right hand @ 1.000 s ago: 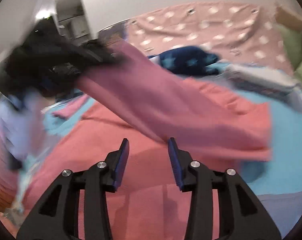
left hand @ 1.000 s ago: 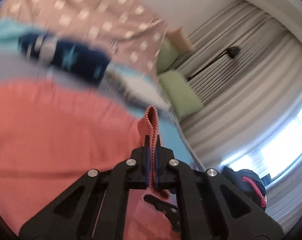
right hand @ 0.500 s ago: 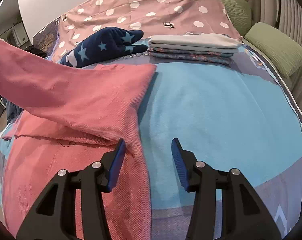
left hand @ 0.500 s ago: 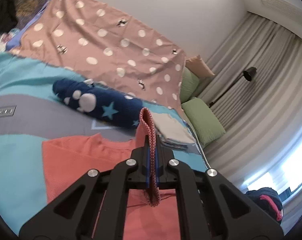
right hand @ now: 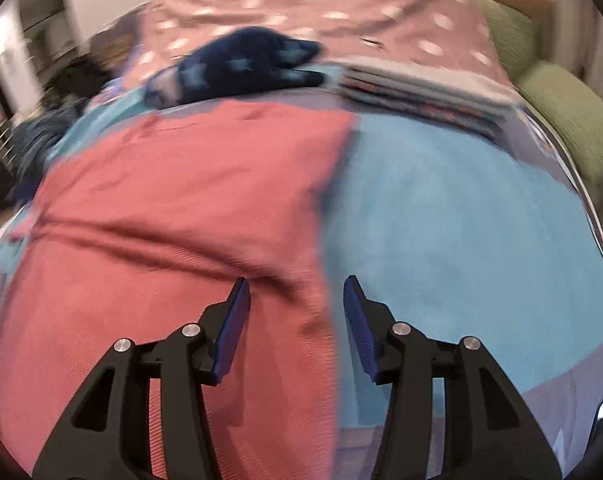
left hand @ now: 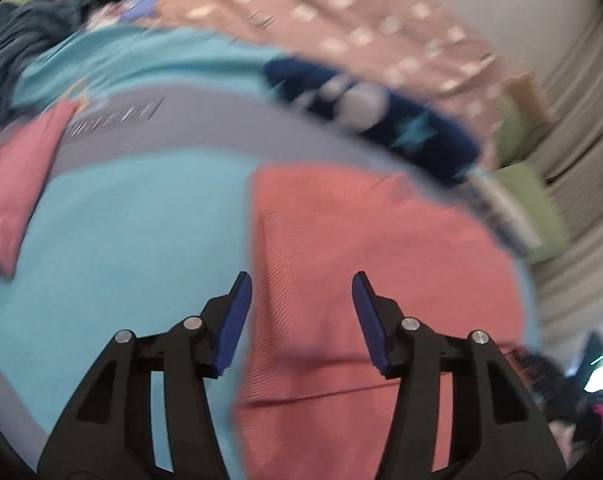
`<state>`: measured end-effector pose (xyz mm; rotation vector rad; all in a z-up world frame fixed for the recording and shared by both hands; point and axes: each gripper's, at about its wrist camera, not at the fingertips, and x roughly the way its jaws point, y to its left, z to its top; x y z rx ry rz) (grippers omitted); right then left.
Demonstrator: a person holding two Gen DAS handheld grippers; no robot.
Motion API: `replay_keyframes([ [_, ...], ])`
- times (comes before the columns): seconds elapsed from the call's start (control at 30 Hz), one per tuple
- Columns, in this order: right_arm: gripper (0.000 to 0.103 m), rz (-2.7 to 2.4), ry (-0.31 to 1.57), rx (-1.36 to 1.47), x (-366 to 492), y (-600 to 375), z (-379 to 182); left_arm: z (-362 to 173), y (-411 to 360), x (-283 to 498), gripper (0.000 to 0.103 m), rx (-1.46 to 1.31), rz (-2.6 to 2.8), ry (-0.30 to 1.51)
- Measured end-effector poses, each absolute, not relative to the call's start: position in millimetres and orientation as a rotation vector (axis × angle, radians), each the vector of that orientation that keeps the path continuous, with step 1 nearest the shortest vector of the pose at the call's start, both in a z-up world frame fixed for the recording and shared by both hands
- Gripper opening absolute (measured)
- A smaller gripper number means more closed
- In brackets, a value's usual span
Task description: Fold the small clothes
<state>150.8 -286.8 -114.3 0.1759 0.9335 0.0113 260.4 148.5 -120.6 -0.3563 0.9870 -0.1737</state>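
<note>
Garment: coral knit top [left hand: 381, 264] now lies flat on the blue bedspread [left hand: 133, 232], no part lifted. Half a second ago the left gripper was clamped on a doubled edge of it and a sleeve or side panel hung in the air across the right view; a second ago the same pinch was on. Now that fabric is down on the body of the top and the left gripper [left hand: 299, 312] has let go, jaws spread wide with nothing between them. Right gripper [right hand: 295, 314] also spread and empty, as it was in both earlier frames.

Reading: one fold looks laid and released. A crease or raised ridge runs diagonally across the coral top [right hand: 173, 208] in the right view, so the folded layer probably sits there. Further folds likely remain; both views are motion-blurred, so edge alignment cannot be judged.

Position relative to the tongs: in the left view the top fills centre and lower right of the frame, its left edge running just inside the left fingertip; the gap between the jaws sits over coral fabric. In the right view the top fills left and centre, its right edge passing between the fingertips, bedspread [right hand: 461, 216] to the right.

Outward: navy star-print item [right hand: 245, 68] at upper centre, stack of folded clothes [right hand: 429, 88] at upper right, polka-dot cover [right hand: 341, 12] behind, pink piece [left hand: 17, 176] at far left of the left view.
</note>
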Motion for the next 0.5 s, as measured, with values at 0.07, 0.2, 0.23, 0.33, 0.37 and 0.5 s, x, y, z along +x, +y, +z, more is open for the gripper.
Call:
replay_keyframes([
  [0.07, 0.048, 0.013, 0.921, 0.337, 146, -312, -117, -132, 154, 254, 0.053, -0.355, -0.18, 0.966],
  [0.2, 0.048, 0.029, 0.889, 0.571, 137, -341, -127, -131, 155, 244, 0.057, -0.323, -0.185, 0.941],
  [0.23, 0.048, 0.03, 0.883, 0.593, 136, -342, -127, -129, 153, 244, 0.058, -0.312, -0.183, 0.941],
  [0.33, 0.048, 0.031, 0.873, 0.581, 134, -339, -126, -127, 145, 239, 0.066, -0.271, -0.196, 0.935],
  [0.37, 0.048, 0.03, 0.878, 0.543, 136, -334, -124, -128, 140, 236, 0.066, -0.245, -0.196, 0.933],
  [0.5, 0.05, -0.038, 0.902, 0.19, 133, -302, -109, -130, 130, 227, 0.066, -0.182, -0.178, 0.919],
])
